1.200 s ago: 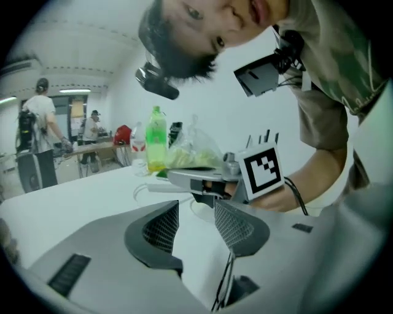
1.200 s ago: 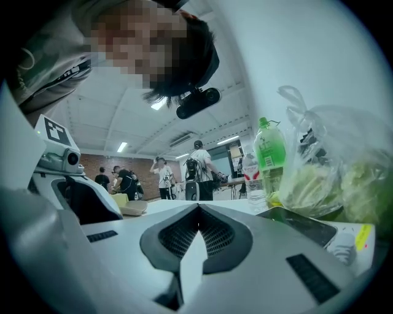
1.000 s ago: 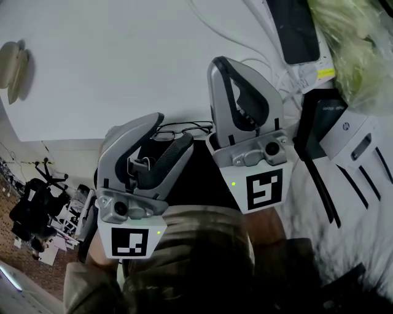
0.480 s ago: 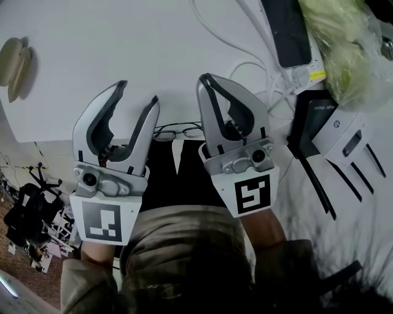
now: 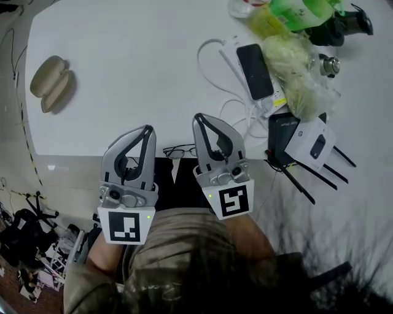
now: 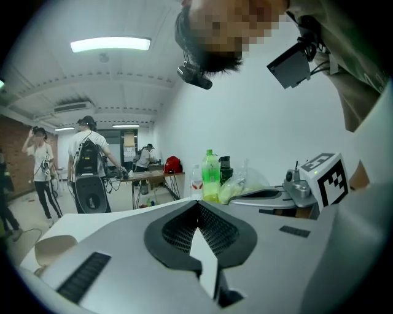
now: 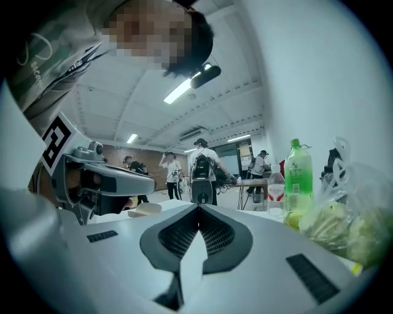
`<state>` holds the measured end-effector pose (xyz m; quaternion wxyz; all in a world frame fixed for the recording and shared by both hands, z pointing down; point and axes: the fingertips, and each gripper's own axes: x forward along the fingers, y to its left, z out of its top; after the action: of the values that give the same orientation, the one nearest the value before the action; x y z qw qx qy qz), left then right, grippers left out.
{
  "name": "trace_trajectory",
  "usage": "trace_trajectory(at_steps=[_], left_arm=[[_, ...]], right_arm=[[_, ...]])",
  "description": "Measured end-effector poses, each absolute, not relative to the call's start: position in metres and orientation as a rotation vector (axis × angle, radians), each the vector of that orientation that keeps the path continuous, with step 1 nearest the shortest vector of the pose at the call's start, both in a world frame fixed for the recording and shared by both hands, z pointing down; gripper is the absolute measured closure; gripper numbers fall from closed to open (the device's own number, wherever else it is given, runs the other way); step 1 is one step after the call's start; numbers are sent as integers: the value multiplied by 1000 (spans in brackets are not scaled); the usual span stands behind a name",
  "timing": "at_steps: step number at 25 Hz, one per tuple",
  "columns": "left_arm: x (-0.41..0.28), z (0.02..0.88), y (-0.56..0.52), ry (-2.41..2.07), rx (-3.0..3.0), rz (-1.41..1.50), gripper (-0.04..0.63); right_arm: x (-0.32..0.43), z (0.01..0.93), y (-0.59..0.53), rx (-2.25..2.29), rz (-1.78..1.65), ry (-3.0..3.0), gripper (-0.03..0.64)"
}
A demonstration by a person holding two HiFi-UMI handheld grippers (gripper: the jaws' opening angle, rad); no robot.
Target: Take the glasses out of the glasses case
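The dark-framed glasses point(image 5: 182, 151) lie on the white table point(image 5: 135, 55) at its near edge, between my two grippers. The beige glasses case point(image 5: 52, 83) lies open at the table's far left, well away from both; it also shows low in the left gripper view point(image 6: 55, 248). My left gripper point(image 5: 147, 129) hovers just left of the glasses; its jaws have just been closing and now meet point(image 6: 198, 202) with nothing between them. My right gripper point(image 5: 198, 116) hovers just right of the glasses, shut and empty point(image 7: 198, 207).
A phone point(image 5: 256, 70) on a white power strip with looped cables lies right of centre. A green plastic bag point(image 5: 295, 76), bottles point(image 5: 295, 9) and a black box with a router point(image 5: 307, 141) crowd the right side. People stand in the room behind.
The left gripper's jaws went from wide open to shut, empty. Both grippers rose and drew back from the table's edge. The glasses stayed where they were.
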<state>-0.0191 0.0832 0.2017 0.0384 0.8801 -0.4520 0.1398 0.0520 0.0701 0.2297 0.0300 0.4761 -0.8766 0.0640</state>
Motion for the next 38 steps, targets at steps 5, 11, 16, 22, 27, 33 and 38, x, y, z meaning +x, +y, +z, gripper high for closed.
trace_trajectory(at_steps=[5,11,16,22,27,33,38], left_arm=[[-34,194,91,-1271,2632,461,586],[-55,154,85,-1398,2637,385,586],[-67,117,81,-1464,2598,247,586],[-78,97,86,-1486,2607,242,586],[-98,62,96,-1564,2595,224,586],[-115,35,110,-1644,2579,163,586],[-128,40,118,-1694,2580,182,586]], right_arm=[[40,196,75,1473,170,-2717,604],[26,167,82,1450,172,-2722,604],[20,133,85,1453,122,-2731,604],[13,97,87,1474,64,-2733,604],[-3,55,98,1426,-46,-2754,604],[-18,38,111,1383,-70,-2721,604],[-28,39,120,1371,-81,-2708,604]])
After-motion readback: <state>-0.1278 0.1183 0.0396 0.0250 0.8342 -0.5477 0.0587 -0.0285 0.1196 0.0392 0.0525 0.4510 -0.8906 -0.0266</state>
